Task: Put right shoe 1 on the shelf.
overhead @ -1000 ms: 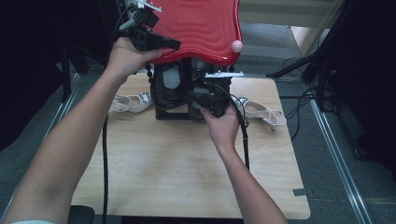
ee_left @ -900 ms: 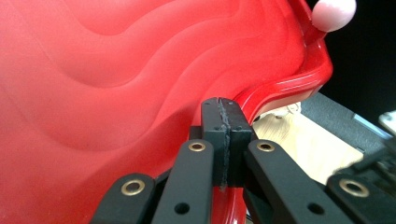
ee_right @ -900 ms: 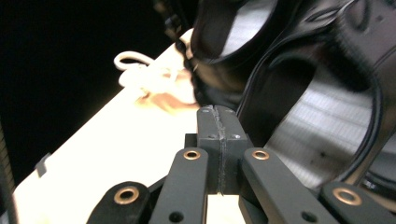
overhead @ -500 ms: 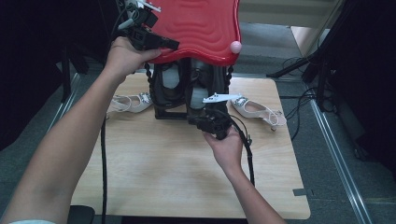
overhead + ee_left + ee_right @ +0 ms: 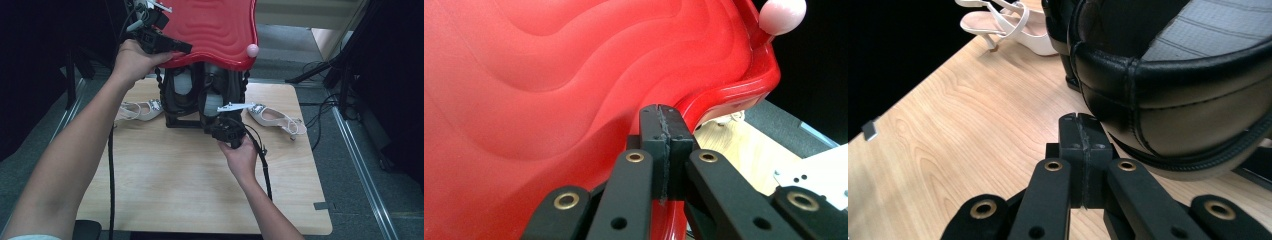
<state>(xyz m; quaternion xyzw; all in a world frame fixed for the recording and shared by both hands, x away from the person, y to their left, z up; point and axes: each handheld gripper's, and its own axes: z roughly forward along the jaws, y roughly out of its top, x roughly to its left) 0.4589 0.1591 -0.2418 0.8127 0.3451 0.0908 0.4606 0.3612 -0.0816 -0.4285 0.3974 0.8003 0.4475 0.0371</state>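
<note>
Left hand-held gripper [image 5: 186,48] raised, right hand-held gripper [image 5: 216,127] low, both closed.

Glossy red wavy lid [image 5: 210,30] with a pale pink knob [image 5: 253,50], raised and tilted over a black rack [image 5: 200,97] at the desk's far edge. Black shoe [image 5: 1168,95], stitched and rubber-soled, apparently resting at the rack's front, just above the wood.
</note>
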